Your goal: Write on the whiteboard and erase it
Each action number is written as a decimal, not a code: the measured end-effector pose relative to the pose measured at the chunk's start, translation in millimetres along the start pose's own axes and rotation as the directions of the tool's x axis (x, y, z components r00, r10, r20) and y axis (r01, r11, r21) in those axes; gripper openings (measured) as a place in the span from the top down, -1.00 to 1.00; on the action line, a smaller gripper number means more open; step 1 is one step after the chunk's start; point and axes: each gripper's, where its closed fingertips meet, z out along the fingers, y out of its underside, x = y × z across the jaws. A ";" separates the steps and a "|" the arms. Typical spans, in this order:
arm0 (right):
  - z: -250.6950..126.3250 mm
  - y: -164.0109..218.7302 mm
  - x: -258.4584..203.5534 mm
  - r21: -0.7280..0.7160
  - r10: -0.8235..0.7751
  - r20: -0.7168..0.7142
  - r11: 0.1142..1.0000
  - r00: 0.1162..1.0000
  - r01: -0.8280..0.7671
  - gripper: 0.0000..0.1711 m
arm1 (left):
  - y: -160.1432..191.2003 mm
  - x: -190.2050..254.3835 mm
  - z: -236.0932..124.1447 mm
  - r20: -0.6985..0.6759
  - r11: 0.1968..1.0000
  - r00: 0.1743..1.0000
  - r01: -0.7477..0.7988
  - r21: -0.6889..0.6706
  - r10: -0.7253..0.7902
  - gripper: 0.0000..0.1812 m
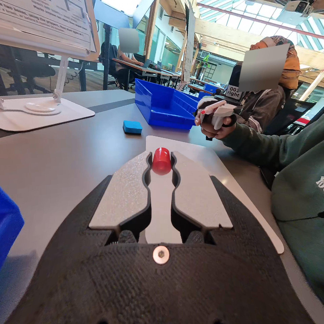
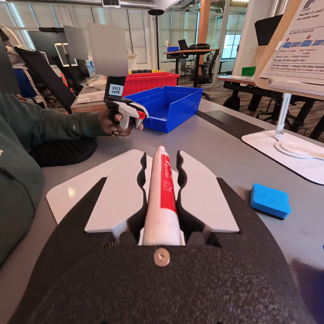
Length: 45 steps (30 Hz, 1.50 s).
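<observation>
The red cap (image 1: 161,161) is clenched in the left claw (image 1: 161,158). The uncapped marker (image 2: 162,189) is grasped lengthwise in the right claw (image 2: 161,157), tip at twelve o'clock. The whiteboard (image 2: 70,192) lies flat on the table (image 2: 219,149) beneath both. For clean strokes, the tip should be tilted down and pressed lightly. The eraser (image 2: 270,200) waits at three o'clock.

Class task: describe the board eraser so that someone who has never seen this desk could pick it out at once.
Start at the grey desk, then find the open blue bin on it. Just beside the bin lies the eraser: a small, rounded light-blue foam block with a black underside, apart from the flat whiteboard.
</observation>
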 end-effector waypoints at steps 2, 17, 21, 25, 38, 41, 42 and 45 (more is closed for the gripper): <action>4.5 3.0 -2.2 -0.028 -0.008 0.000 1.000 1.000 0.008 0.61 | 0.3 -2.1 -2.9 0.015 1.000 1.000 -0.021 0.000 0.021 0.78; 88.4 70.2 -70.0 -0.567 -0.004 0.257 0.809 0.966 0.154 0.60 | 28.0 -4.0 -14.7 0.053 0.953 0.961 -0.260 -0.155 0.270 0.78; 103.2 78.2 -75.0 -0.627 0.010 0.296 0.756 0.955 0.186 0.60 | 35.0 -3.3 -15.7 0.038 0.946 0.959 -0.269 -0.182 0.280 0.78; 114.0 85.9 -77.4 -0.663 0.031 0.318 0.722 0.948 0.199 0.60 | 38.1 -2.8 -17.2 0.029 0.941 0.958 -0.276 -0.194 0.287 0.78; 132.2 97.9 -81.3 -0.731 0.053 0.340 0.643 0.939 0.228 0.61 | 44.6 0.1 -16.7 0.004 0.934 0.957 -0.282 -0.219 0.290 0.78; 135.2 99.3 -78.8 -0.737 0.022 0.345 0.626 0.938 0.257 0.61 | 43.1 -0.4 -17.4 0.008 0.935 0.957 -0.281 -0.216 0.290 0.78; 136.4 99.4 -77.9 -0.736 0.010 0.348 0.622 0.938 0.267 0.61 | 42.1 -0.6 -17.7 0.009 0.936 0.957 -0.281 -0.211 0.289 0.78; 138.1 101.8 -75.6 -0.746 -0.014 0.355 0.598 0.935 0.293 0.62 | 39.6 -0.1 -18.3 0.009 0.940 0.959 -0.276 -0.200 0.284 0.78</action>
